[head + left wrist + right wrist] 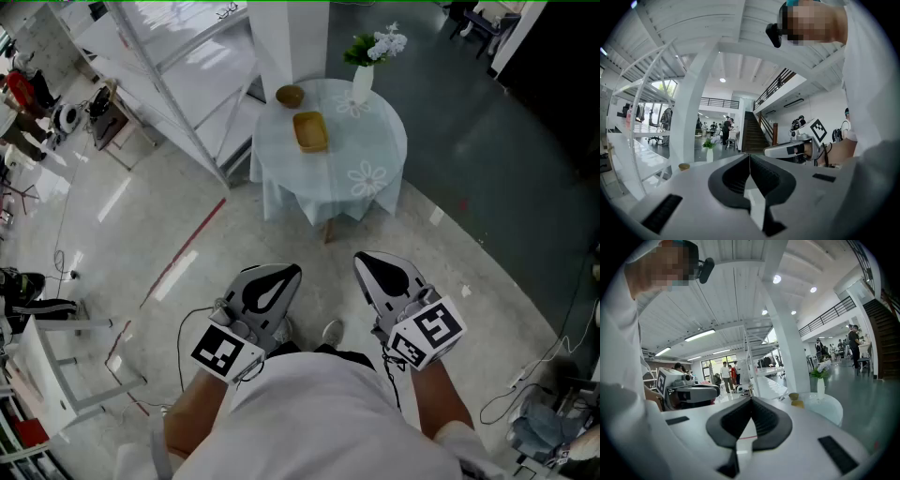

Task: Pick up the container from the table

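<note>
A yellow rectangular container [310, 130] lies on a round table [375, 159] with a pale blue cloth, far ahead of me. A brown bowl [290, 95] and a white vase of flowers [363, 82] stand behind it. My left gripper [286, 273] and right gripper [364, 260] are held close to my body, well short of the table, both shut with nothing between the jaws. In the right gripper view the container [798, 404] and the bowl [793, 395] show small on the table [829, 408]. In the left gripper view only the bowl [684, 166] and the vase [709, 153] appear.
A white column [291, 37] rises just behind the table. A white shelving frame [178, 75] runs along the left. A red line [183, 253] marks the floor, a white stand [47, 366] is at my near left, and cables [525, 375] lie at the right.
</note>
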A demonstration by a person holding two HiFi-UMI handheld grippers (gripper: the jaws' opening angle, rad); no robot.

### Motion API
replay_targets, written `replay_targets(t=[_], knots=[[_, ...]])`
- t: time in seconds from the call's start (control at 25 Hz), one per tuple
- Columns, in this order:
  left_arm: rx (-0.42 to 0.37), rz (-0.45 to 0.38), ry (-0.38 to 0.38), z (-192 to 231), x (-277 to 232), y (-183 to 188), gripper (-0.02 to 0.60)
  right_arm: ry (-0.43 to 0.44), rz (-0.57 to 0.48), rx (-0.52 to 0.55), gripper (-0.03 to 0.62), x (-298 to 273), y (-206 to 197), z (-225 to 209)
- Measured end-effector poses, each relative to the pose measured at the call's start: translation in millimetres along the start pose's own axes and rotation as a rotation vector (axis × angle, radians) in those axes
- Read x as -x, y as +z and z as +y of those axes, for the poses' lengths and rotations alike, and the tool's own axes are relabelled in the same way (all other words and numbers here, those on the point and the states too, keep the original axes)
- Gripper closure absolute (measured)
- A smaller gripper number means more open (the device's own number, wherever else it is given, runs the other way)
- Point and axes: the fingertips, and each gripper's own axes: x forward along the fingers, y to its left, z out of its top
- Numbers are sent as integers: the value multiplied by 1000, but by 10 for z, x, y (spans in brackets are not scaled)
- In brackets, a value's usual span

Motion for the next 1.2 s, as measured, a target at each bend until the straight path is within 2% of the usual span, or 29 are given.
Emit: replay_targets(t=[0.68, 1.2], knots=[[2, 8, -4, -6, -78, -66, 560, -23, 3, -35, 571, -5, -60, -136], [14, 44, 33, -280, -180, -286, 560, 14, 42, -52, 571, 243, -284, -248]])
